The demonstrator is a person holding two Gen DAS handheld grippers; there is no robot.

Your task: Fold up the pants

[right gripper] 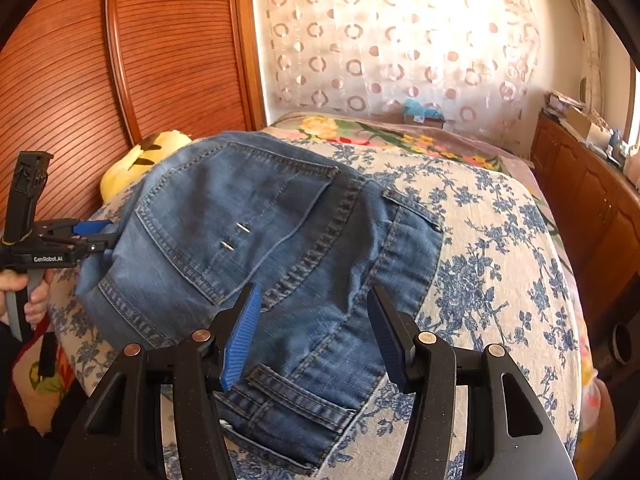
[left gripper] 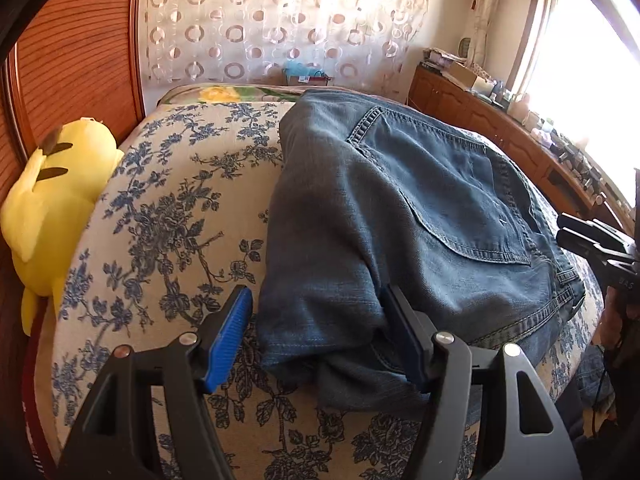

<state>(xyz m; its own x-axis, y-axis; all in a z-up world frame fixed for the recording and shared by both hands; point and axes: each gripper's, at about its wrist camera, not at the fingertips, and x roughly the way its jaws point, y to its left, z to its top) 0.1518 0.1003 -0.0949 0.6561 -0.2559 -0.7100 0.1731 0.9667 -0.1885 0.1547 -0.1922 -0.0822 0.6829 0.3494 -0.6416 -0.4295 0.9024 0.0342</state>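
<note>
Folded jeans [left gripper: 400, 208] on the floral bed cover [left gripper: 168, 216], edges between both parted tools: left tool [left gripper: 320, 340], right tool [right gripper: 312, 336].

One pair of jeans [left gripper: 400, 208], one yellow plush toy [left gripper: 56, 208], two tools.

Left wrist view: looks forward and down along its gripper's fingers, close over the folded jeans' [left gripper: 400, 216] left edge; yellow plush [left gripper: 52, 200] far left.
Right wrist view: same downward tilt, close over the waistband side.
Shared: jeans, floral bedcover [right gripper: 500, 260], curtain [right gripper: 400, 40].
</note>
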